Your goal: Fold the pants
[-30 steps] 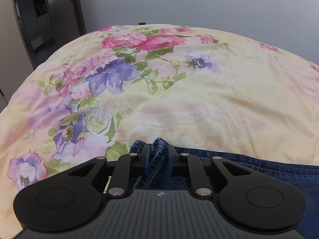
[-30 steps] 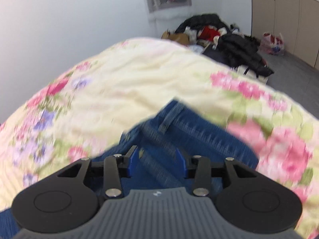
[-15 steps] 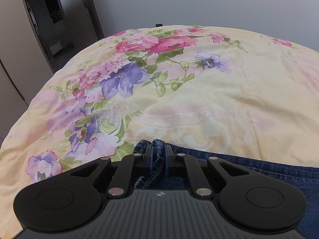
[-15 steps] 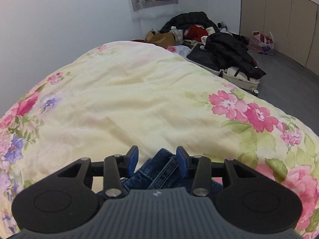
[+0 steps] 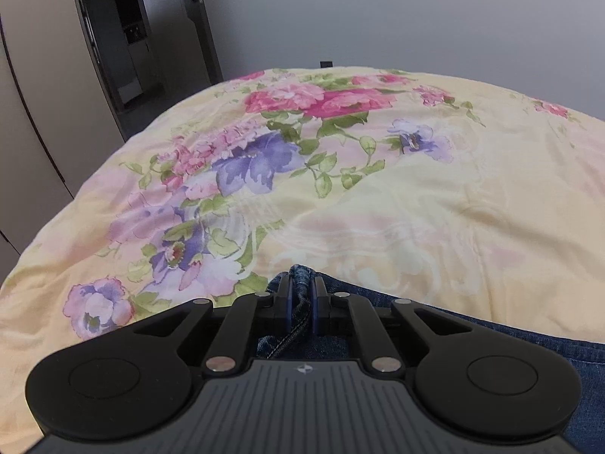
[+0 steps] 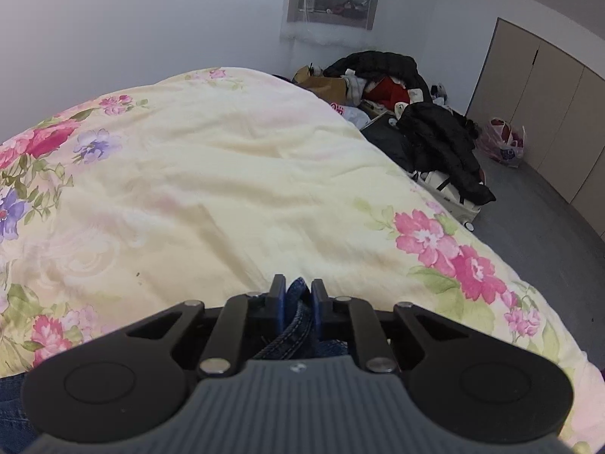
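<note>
The left gripper [image 5: 301, 295] was closed on a bunched fold of the blue denim pants [image 5: 472, 340], with the jaws narrow and the denim pinched between the blue pads. In the left wrist view, the pants extended from the jaws toward the right along the near edge of the bed, lying on the floral duvet [image 5: 378, 208]. A stitched seam of the denim ran down from the jaws toward the gripper body.

The right gripper [image 6: 298, 297] was also closed on the pants [image 6: 298, 325]. Its jaws had just been closing, and a thick stitched edge of denim stood between the pads, which pressed on it from both sides. In the right wrist view, only a small part of the denim showed past the fingertips; a further patch of blue cloth showed at the lower left corner of that view.

The duvet, pale yellow with pink and purple flowers, covered the bed and lay mostly flat with shallow wrinkles. Beyond the bed on the right side, a pile of dark clothing [image 6: 435, 140] rested on the grey floor near a row of beige cabinet doors [image 6: 548, 113]. On the left side, a dark doorway [image 5: 132, 38] stood open beside the plain wall.
</note>
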`<state>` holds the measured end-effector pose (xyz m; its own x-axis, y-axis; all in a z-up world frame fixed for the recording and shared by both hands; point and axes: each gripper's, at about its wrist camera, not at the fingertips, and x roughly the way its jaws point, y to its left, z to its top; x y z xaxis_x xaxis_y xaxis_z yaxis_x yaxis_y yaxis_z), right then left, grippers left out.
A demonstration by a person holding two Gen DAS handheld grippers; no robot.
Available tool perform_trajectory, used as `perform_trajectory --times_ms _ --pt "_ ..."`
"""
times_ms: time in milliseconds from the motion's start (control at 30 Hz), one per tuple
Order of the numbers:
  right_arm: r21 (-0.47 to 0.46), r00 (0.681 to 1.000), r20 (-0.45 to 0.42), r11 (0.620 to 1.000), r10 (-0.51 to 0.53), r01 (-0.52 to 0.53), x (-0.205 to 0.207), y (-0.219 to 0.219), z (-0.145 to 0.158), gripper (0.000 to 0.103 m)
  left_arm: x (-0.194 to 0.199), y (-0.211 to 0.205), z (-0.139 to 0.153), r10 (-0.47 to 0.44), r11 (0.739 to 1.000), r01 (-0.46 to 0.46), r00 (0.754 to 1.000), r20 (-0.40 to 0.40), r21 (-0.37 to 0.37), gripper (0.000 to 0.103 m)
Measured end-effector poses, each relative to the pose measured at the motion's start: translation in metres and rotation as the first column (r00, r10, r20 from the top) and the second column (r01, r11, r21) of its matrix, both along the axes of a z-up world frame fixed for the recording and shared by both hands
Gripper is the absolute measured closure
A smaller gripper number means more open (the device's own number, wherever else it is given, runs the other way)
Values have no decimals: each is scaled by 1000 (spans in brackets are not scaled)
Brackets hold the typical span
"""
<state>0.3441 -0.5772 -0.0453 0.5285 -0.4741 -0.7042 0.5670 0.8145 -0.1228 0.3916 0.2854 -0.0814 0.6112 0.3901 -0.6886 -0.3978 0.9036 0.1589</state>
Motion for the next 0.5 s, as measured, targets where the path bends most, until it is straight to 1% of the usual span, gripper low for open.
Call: perform_trajectory --times_ms 33,100,133,167,233,267,333,400,467,500 --pt "-15 1000 16 1000 -11 11 -2 0 4 100 -5 1 4 14 1000 -13 1000 23 -2 94" --pt "-29 999 48 999 -25 26 -3 0 11 100 -14 6 12 34 999 -33 996 79 -21 94" --pt "-40 998 57 999 -25 27 -2 2 13 100 -20 9 17 41 999 -40 993 110 -19 94" --pt "-59 998 57 998 -17 20 1 6 13 101 -22 10 20 40 999 -39 991 125 -7 94" --pt "-88 999 40 996 -9 12 9 10 9 101 -20 17 20 39 999 -38 993 108 -16 94" --pt "-86 999 34 996 -14 17 14 10 5 101 -16 17 18 36 999 -35 995 90 -12 94" --pt "-86 999 23 995 -40 42 22 9 -6 101 -10 14 10 15 1000 -15 998 61 10 94" --pt "-93 998 2 994 -56 56 29 9 -20 101 -3 13 3 7 1000 -7 999 39 9 94" --pt "-108 998 -7 992 -63 62 34 9 -31 101 1 17 -6 2 1000 -2 1000 24 -6 94" --pt "-111 998 -4 992 -67 67 35 8 -35 101 2 20 -10 -4 1000 5 1000 19 -29 93"
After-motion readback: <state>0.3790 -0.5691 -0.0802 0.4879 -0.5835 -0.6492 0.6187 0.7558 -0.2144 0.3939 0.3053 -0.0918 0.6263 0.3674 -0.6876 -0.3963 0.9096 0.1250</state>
